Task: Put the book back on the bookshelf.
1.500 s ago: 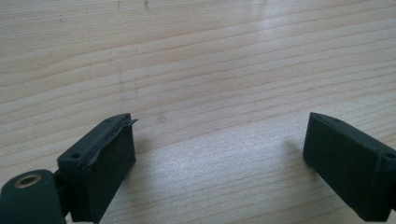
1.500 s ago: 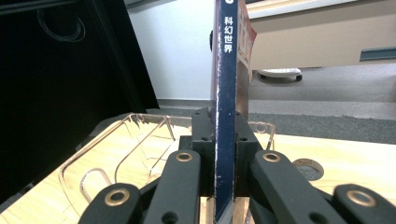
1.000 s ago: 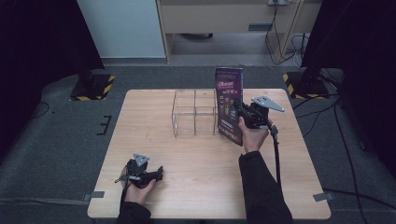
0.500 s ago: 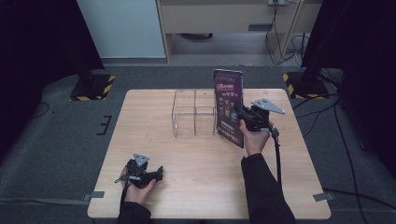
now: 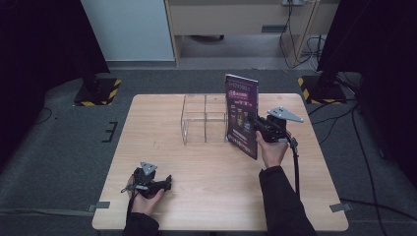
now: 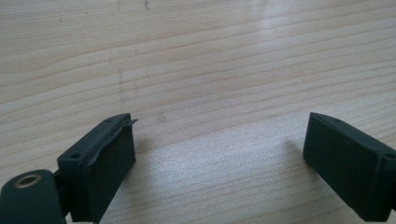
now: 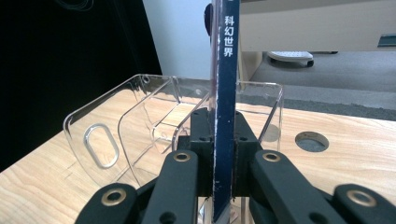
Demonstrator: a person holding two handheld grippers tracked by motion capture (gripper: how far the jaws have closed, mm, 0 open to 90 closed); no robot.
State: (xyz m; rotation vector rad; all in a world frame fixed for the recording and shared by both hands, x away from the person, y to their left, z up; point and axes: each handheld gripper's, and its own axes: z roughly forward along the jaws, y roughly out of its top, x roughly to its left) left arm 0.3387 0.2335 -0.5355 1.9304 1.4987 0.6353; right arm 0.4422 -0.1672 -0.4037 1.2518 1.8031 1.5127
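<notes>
Book [image 5: 242,115] shifted slightly left, clamped by right fingers [image 7: 243,140]; left seemingly open.

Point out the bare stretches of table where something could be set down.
Bare wood: table left of the clear organizer, and the front middle between the left gripper and the person's right sleeve. Crowded: the magazine held upright by the right gripper beside the organizer.

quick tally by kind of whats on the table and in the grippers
magazine, held upright by the right gripper: 1
clear divided holder: 1
grippers, counting the left gripper: 2
wooden table: 1
total: 5
</notes>
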